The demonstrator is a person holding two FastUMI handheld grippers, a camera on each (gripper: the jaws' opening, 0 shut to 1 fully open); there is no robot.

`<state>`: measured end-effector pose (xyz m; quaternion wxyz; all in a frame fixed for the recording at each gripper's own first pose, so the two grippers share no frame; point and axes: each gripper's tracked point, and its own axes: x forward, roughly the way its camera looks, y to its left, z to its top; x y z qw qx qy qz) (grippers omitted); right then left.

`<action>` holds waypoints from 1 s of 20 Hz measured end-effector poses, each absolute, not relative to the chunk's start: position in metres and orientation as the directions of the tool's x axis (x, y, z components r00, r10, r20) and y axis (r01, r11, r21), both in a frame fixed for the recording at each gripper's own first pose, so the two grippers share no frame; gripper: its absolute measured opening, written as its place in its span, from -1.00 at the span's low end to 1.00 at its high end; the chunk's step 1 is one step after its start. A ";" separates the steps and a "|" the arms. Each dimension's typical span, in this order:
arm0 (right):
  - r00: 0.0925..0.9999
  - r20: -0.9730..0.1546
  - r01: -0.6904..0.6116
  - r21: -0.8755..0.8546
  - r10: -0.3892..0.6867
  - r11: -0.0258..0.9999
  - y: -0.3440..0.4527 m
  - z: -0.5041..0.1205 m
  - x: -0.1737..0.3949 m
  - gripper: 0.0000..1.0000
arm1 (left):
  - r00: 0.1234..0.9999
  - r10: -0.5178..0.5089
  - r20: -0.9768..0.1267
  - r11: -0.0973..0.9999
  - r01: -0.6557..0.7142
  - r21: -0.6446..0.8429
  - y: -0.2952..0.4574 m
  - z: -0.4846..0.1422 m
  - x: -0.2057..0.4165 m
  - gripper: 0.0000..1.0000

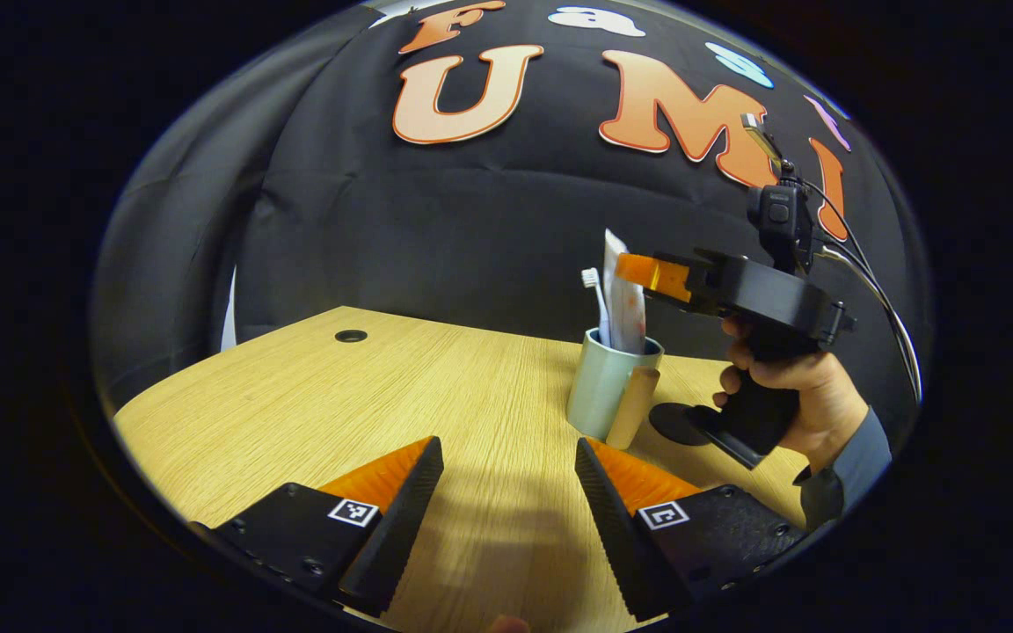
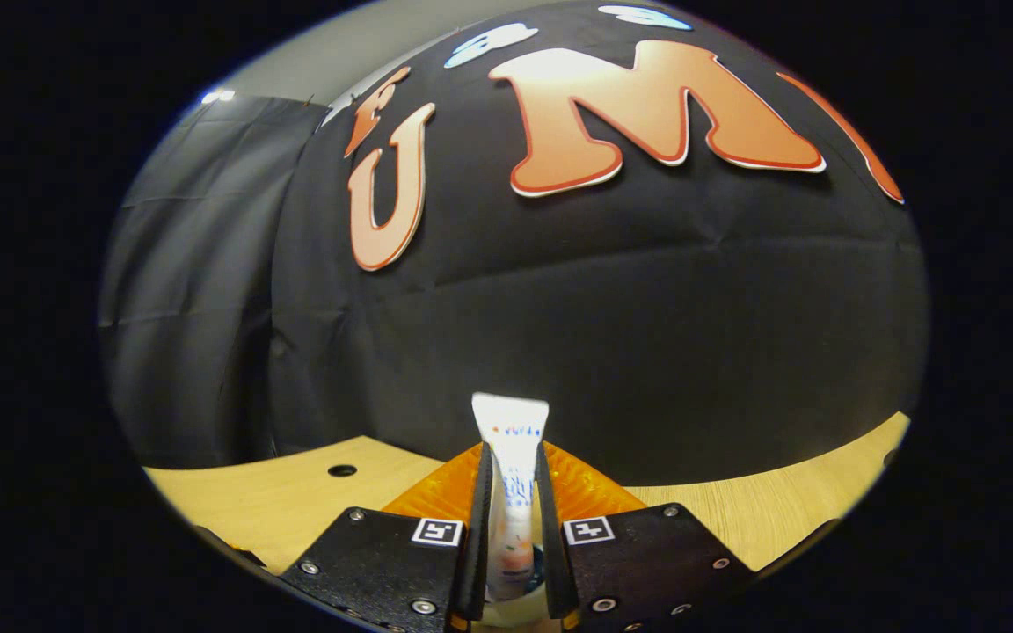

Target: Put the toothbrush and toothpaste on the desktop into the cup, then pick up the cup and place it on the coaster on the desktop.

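A pale green cup with a wooden handle stands on the desk right of centre in the left gripper view. A white toothbrush stands upright in it, head up. The white toothpaste tube also stands in the cup, and my right gripper holds its upper part from the right. In the right gripper view the right gripper is shut on the toothpaste, with a finger on each side. A dark round coaster lies just right of the cup. My left gripper hovers open over the desk, short of the cup, holding nothing.
The wooden desk has a small round cable hole near its far left edge. A hand in a grey sleeve holds the right gripper's handle behind the coaster. Black cloth walls close the back and left.
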<state>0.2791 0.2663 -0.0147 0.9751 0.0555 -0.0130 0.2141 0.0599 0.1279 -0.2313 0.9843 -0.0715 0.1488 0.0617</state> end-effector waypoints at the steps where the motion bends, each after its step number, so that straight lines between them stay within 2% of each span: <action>1: 0.908 0.020 -0.420 0.066 0.420 0.905 0.261 -0.018 0.273 -0.43 | 0.948 0.098 -0.304 0.982 -0.141 -0.123 0.128 -0.233 0.060 0.82; 3: 0.913 0.011 -0.408 0.006 0.408 0.913 0.245 -0.013 0.259 -0.34 | 0.949 0.094 -0.301 0.983 -0.137 -0.123 0.128 -0.230 0.060 0.83; 5: 0.915 0.044 -0.401 -0.008 0.401 0.916 0.229 0.005 0.244 -0.03 | 0.954 0.088 -0.288 0.984 -0.128 -0.125 0.127 -0.226 0.061 0.83; 6: 0.916 0.060 -0.397 -0.005 0.396 0.918 0.221 0.014 0.238 0.02 | 0.958 0.088 -0.274 0.985 -0.125 -0.122 0.127 -0.223 0.063 0.82; 9: 0.921 0.108 -0.376 -0.003 0.374 0.927 0.193 0.043 0.219 0.38 | 0.962 0.061 -0.265 0.990 -0.092 -0.104 0.116 -0.208 0.061 0.82; 11: 0.924 0.130 -0.363 -0.001 0.360 0.932 0.177 0.058 0.207 0.52 | 0.970 0.051 -0.240 0.994 -0.073 -0.086 0.107 -0.190 0.067 0.82; 16: 0.931 0.162 -0.327 -0.035 0.328 0.944 0.142 0.074 0.171 0.68 | 0.978 0.005 -0.210 0.999 -0.015 -0.044 0.083 -0.154 0.088 0.82; 20: 0.932 0.167 -0.325 -0.008 0.322 0.946 0.124 0.073 0.137 0.70 | 0.973 -0.033 -0.228 0.999 0.030 -0.017 0.073 -0.134 0.114 0.82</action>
